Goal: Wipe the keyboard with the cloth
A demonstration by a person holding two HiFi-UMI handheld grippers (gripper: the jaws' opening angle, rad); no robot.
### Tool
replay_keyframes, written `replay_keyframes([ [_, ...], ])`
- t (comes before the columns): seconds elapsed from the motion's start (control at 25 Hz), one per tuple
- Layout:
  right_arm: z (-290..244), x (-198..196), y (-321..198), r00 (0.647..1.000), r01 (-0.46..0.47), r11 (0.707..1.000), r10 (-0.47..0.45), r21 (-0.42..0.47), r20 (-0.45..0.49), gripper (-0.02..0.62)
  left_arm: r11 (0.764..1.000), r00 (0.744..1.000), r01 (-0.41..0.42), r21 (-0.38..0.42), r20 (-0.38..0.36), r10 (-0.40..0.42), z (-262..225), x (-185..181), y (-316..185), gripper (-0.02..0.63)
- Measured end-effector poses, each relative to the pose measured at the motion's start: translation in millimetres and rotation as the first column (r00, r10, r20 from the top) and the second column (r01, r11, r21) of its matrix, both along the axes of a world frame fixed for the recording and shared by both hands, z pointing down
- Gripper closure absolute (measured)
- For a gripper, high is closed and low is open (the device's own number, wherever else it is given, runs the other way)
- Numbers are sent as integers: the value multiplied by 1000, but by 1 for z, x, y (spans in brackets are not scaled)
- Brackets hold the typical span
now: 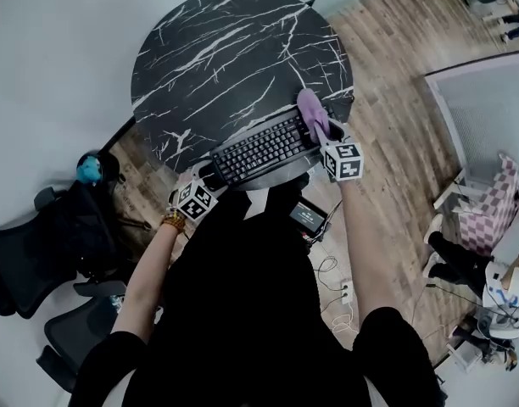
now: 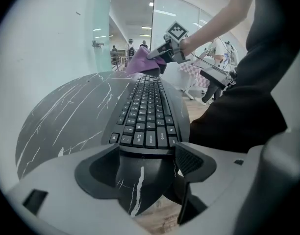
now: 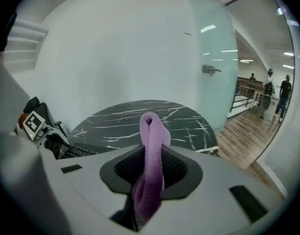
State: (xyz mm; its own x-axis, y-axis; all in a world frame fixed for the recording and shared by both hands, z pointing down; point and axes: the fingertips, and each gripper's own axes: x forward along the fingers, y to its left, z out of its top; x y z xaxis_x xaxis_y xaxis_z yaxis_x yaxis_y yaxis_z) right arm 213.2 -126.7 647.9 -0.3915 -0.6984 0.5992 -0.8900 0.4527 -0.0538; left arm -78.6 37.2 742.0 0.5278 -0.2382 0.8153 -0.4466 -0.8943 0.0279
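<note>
Black keyboard (image 1: 259, 149) on a round, dark, white-veined marble surface (image 1: 226, 49), with a soft lilac cloth (image 1: 313, 114) at its right end.

The keyboard is long and slightly curved, with matte keys. It lies along the near edge of the surface. The left claw (image 1: 210, 179) stands wide apart, one jaw on each side of the keyboard's left end, and I cannot tell whether the jaws press on it. The right claw (image 1: 323, 136) is clamped on the cloth. In the right gripper view the cloth is a plush, fuzzy fold rising as a rounded loop from between the ribbed dark pads. From the head view its free part drapes over the keyboard's right end, straight ahead of that claw.
</note>
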Motion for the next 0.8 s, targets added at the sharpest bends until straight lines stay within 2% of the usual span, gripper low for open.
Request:
replay_keyframes([
  [0.16,10,85,-2,983,-117,993,116,-3,-141,491,1000,1000,3,-3,10,-3,0,0,1,268],
  [0.32,24,126,5,952,-140,990,130,-19,-277,491,1000,1000,5,-8,22,-5,0,-1,1,268],
  [0.48,46,127,13,946,-139,988,113,-67,-304,491,1000,999,6,-15,32,-5,-1,1,0,268],
  [0.8,81,82,26,952,-57,984,3,-168,-305,491,1000,999,6,-24,50,-5,0,0,1,268],
])
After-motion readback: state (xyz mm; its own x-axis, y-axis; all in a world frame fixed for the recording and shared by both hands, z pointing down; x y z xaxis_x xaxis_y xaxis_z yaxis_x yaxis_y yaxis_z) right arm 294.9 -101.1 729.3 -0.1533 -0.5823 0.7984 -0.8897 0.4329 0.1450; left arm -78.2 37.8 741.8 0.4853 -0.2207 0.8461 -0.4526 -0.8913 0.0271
